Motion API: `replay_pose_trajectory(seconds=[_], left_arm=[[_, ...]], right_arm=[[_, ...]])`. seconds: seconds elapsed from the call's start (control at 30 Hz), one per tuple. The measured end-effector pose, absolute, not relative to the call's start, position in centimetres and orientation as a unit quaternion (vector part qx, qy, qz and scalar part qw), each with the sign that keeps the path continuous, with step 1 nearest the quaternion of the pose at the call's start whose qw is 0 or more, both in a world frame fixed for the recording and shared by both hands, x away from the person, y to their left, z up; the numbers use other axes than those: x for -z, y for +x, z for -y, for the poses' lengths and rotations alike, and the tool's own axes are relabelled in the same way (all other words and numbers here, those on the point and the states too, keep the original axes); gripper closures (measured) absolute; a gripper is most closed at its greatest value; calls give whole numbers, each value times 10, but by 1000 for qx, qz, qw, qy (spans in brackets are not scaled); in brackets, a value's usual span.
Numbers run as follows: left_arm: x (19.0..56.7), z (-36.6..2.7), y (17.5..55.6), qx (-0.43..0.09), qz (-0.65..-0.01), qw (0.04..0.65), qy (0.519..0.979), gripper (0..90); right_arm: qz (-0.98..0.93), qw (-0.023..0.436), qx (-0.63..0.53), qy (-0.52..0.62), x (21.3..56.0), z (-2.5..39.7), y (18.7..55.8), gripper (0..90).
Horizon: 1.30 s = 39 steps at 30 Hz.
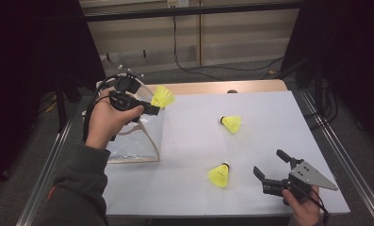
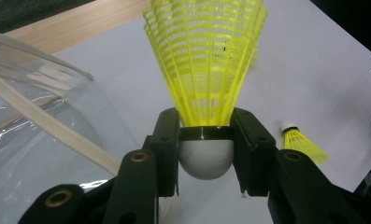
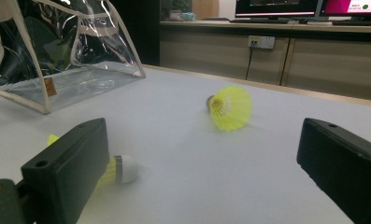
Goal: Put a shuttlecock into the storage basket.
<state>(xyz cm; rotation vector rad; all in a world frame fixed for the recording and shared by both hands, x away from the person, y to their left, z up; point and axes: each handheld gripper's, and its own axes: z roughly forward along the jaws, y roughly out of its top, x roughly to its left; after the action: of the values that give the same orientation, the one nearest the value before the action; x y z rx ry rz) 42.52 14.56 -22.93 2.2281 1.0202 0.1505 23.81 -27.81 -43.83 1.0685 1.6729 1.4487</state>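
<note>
Left gripper (image 1: pixel 152 108) clamping yellow shuttlecock (image 1: pixel 163 97) by cork, hovering over clear bag (image 1: pixel 136 141) at table's (image 1: pixel 269 141) left edge. Centering over opening before releasing. Right gripper (image 1: pixel 272 165) gaping wide, empty.

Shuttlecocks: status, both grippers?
Left gripper shut on shuttlecock, held beside the clear bag. Right gripper open, low near table edge. Two loose shuttlecocks on the white table. Nothing blocking the bag.
</note>
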Motion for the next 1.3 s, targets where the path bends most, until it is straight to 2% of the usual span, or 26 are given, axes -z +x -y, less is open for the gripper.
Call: replay_pose_trajectory(seconds=[1.3], left_arm=[[227, -172, 436, -85, -429, 335, 835, 647]], right_arm=[[-640, 335, -556, 411, 438, 278, 238, 23]])
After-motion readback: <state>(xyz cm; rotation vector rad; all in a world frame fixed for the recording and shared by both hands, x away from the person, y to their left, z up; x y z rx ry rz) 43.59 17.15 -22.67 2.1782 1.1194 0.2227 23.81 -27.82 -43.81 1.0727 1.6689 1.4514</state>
